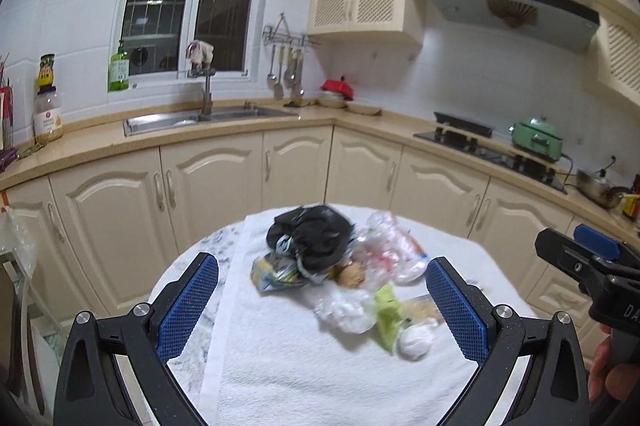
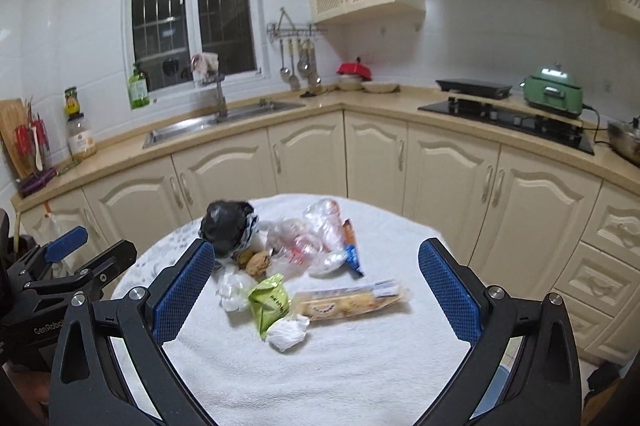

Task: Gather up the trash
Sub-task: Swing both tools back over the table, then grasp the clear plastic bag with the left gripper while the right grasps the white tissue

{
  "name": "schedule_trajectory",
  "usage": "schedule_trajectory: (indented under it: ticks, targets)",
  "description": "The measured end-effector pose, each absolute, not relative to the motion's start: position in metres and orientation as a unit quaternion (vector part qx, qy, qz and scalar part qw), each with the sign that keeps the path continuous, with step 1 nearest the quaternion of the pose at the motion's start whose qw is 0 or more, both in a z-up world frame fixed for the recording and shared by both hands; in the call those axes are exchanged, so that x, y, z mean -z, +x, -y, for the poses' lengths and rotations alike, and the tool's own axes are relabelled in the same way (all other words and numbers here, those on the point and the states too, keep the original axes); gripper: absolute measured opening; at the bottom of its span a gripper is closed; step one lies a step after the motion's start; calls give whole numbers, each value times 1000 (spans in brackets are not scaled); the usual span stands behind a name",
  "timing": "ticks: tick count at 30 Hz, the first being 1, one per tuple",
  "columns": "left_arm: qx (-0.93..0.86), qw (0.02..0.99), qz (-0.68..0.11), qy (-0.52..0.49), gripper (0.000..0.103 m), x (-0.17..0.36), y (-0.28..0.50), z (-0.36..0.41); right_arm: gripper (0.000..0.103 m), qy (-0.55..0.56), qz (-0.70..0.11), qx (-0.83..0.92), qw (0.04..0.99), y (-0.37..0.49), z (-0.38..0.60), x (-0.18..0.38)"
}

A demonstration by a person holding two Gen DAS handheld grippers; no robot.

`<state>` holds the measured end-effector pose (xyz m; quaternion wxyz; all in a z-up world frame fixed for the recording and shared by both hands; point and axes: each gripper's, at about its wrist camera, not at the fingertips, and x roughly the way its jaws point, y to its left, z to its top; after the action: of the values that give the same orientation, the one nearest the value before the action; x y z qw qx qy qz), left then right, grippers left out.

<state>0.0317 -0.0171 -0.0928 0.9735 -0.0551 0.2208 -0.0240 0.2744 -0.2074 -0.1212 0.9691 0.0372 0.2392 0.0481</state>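
Note:
A pile of trash lies on a round table covered by a white towel (image 1: 304, 378) (image 2: 360, 378). It holds a crumpled black bag (image 1: 310, 236) (image 2: 228, 224), clear plastic wrap (image 1: 386, 246) (image 2: 316, 238), a green wrapper (image 1: 386, 310) (image 2: 269, 300), white tissue wads (image 1: 416, 342) (image 2: 287, 333), a walnut (image 1: 351, 274) (image 2: 258, 263) and a long yellow snack pack (image 2: 352, 300). My left gripper (image 1: 322, 310) is open and empty, above the near side of the pile. My right gripper (image 2: 316, 292) is open and empty, straddling the pile from above.
Cream kitchen cabinets (image 1: 224, 194) curve behind the table, with a sink (image 1: 200, 120), a stove (image 2: 508, 114) and a green appliance (image 2: 554, 94) on the counter. The right gripper's body shows at the right edge of the left wrist view (image 1: 592, 258); the left gripper's body shows at the left edge of the right wrist view (image 2: 60, 266).

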Motion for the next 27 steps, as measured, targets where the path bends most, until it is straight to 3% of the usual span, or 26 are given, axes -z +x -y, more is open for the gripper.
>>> schedule_trajectory:
  ticks: [6,17,21,27]
  targets:
    - [22,962,-267,-56,102,99,85,22,102,39,-299,-63,951,301,195,163]
    - [40,935,-348,-58,102,116,216,26,80,54,-411,-88,906,342,187,240]
    - [46,928,-366,-58,102,125,253,27,75,59,-433,-92,895,356,185,256]
    - [41,921,-383,-55,102,140,308,32,59,53,-446,-104,887,365,179,268]
